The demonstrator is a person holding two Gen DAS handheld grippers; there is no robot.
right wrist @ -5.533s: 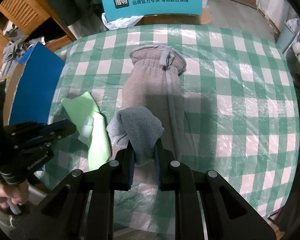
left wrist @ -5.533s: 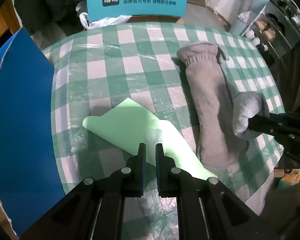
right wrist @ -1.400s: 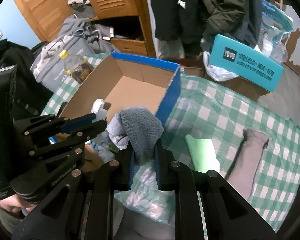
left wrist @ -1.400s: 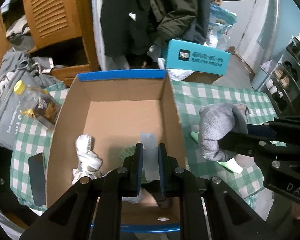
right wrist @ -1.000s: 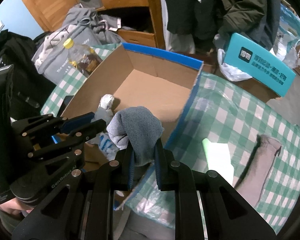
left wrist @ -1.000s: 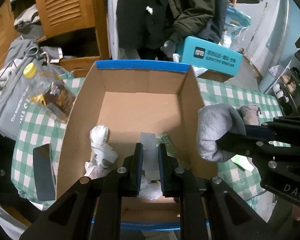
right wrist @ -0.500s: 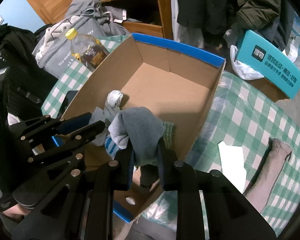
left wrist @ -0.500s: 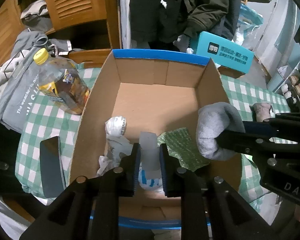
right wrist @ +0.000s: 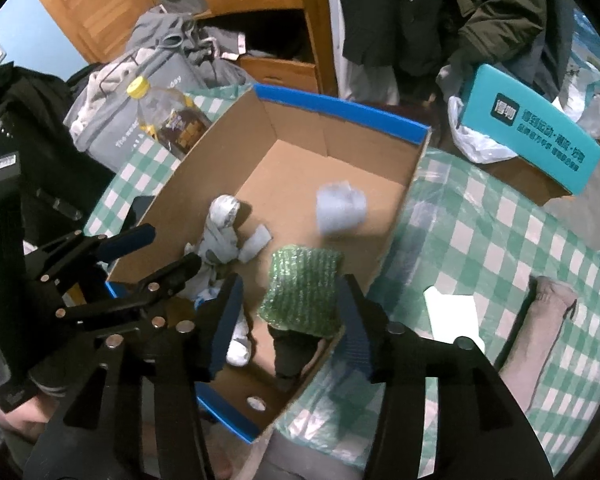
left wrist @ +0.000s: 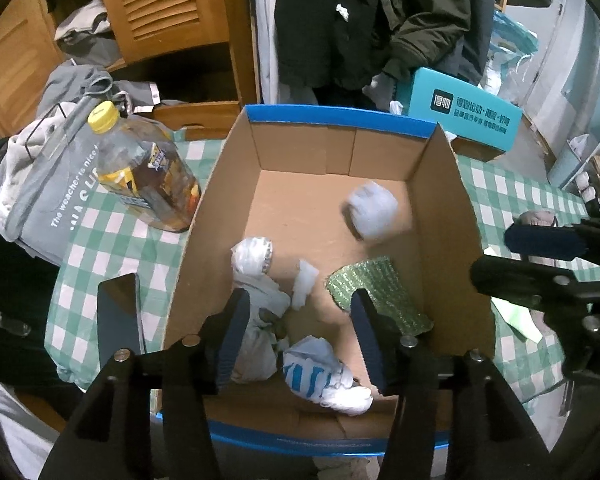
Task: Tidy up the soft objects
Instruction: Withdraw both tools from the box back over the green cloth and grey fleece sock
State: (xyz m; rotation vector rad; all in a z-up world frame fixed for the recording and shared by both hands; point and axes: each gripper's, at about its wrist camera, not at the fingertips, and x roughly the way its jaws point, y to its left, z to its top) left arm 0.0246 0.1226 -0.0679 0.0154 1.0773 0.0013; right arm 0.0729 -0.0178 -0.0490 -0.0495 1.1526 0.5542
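An open cardboard box (left wrist: 440, 216) with a blue rim stands on the checked table. My left gripper (left wrist: 300, 336) hangs over its near end, jaws opening, nothing between them. Just beyond them a small white pad (left wrist: 304, 288) drops free. My right gripper (right wrist: 288, 320) is also over the box with its jaws opening and empty. A rolled grey sock (right wrist: 340, 208) is blurred in mid-fall over the box floor. In the box lie a green glittery cloth (right wrist: 304, 292), white socks (left wrist: 252, 252) and a blue-and-white sock (left wrist: 316, 376).
A yellow-capped bottle (left wrist: 140, 172) and a grey bag (left wrist: 40, 192) sit left of the box, with a black phone (left wrist: 120, 320) beside it. A pale green sheet (right wrist: 452, 316) and a long grey sock (right wrist: 540, 320) lie on the table right of the box. A teal carton (right wrist: 532, 128) stands behind.
Both grippers were shut, the left on the white pad and the right on the rolled grey sock. Both have now opened, and the pad and sock are falling into the box.
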